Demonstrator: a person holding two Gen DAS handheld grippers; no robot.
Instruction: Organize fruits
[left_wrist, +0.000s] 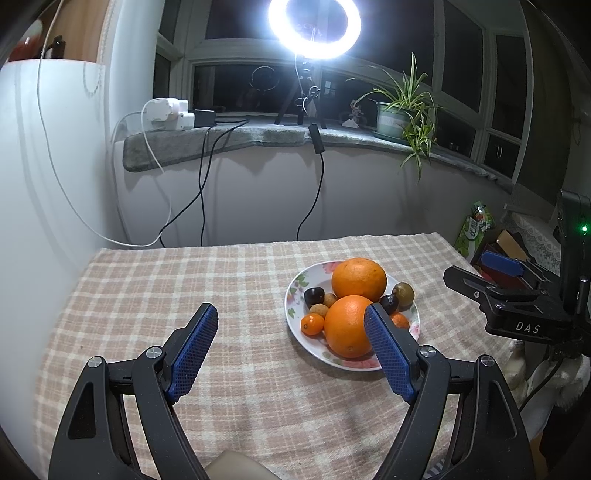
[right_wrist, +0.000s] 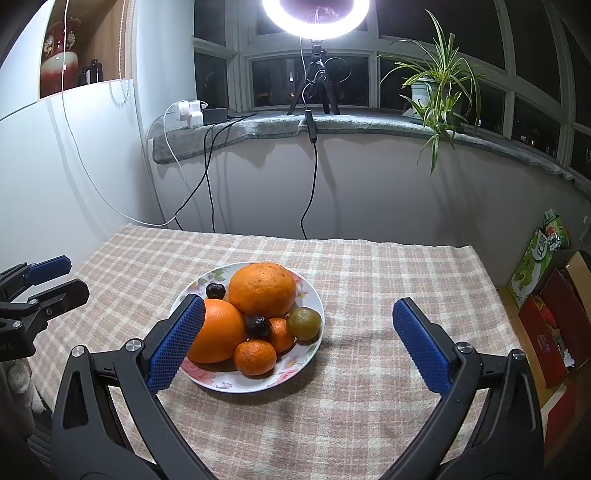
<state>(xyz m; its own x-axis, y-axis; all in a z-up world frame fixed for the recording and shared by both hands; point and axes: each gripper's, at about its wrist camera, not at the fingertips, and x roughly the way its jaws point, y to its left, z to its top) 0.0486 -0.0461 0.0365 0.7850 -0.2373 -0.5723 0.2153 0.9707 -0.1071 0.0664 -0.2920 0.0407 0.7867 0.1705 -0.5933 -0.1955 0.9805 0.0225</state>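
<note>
Since the flowered white china plate (right_wrist: 314, 306) heaped with two large oranges and small fruits sits on the checked-cloth desk (right_wrist: 369, 266) between both grippers, the left gripper (left_wrist: 291, 334) and right gripper (right_wrist: 299, 332) each hang empty, fingers wide, about equally near.

Both grippers (left_wrist: 291, 325) (right_wrist: 297, 319) agape (angled downward)

Glaring ring light (left_wrist: 314, 27) overhead, black night windows, soft shadows on tablecloth (right_wrist: 332, 258), fisheye-bent edges, sharp focus
</note>
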